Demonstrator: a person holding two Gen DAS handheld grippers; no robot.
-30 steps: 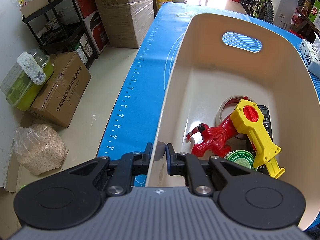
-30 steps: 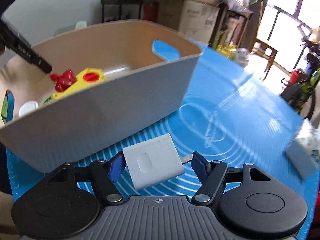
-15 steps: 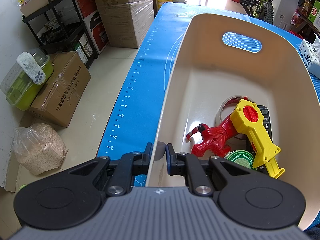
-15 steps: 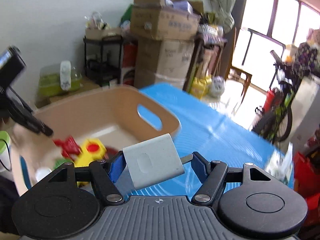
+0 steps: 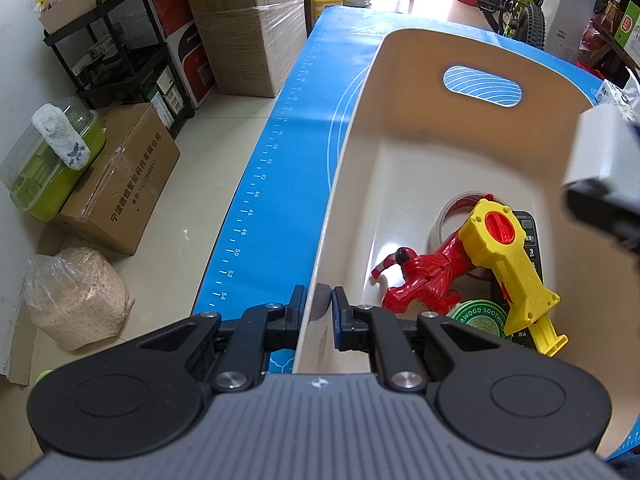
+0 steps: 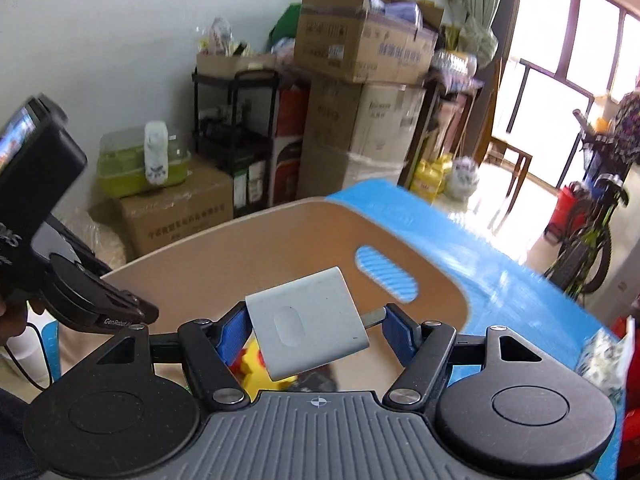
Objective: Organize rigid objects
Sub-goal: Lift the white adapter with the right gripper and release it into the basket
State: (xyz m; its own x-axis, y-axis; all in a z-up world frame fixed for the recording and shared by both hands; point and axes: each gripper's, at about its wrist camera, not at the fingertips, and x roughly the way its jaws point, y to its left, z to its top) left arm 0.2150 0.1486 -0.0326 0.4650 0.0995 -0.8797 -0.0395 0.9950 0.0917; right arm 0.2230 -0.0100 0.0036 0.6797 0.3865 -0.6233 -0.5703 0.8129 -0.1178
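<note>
A cream bin (image 5: 400, 92) with a handle slot stands on the blue mat (image 5: 292, 168). My left gripper (image 5: 319, 308) is shut on its near rim. Inside lie a yellow toy launcher (image 5: 508, 256), a red action figure (image 5: 424, 276), a green tin (image 5: 478, 318), a tape roll and a black remote. My right gripper (image 6: 316, 330) is shut on a white power adapter (image 6: 306, 326), held above the bin (image 6: 248, 264); the adapter's metal prong rests against the right pad. In the left wrist view the adapter (image 5: 604, 148) shows blurred at the right edge, over the bin.
Cardboard boxes (image 5: 248, 28), a black shelf cart (image 5: 120, 44) and a green container (image 5: 52, 164) stand on the floor left of the table. A tissue pack (image 6: 604, 352) lies on the mat at the right. A bicycle (image 6: 588, 240) stands by the window.
My right gripper has risen with the adapter from beside the bin's outer wall to above its opening, and now shows in the left wrist view. The left gripper stayed still on the rim.
</note>
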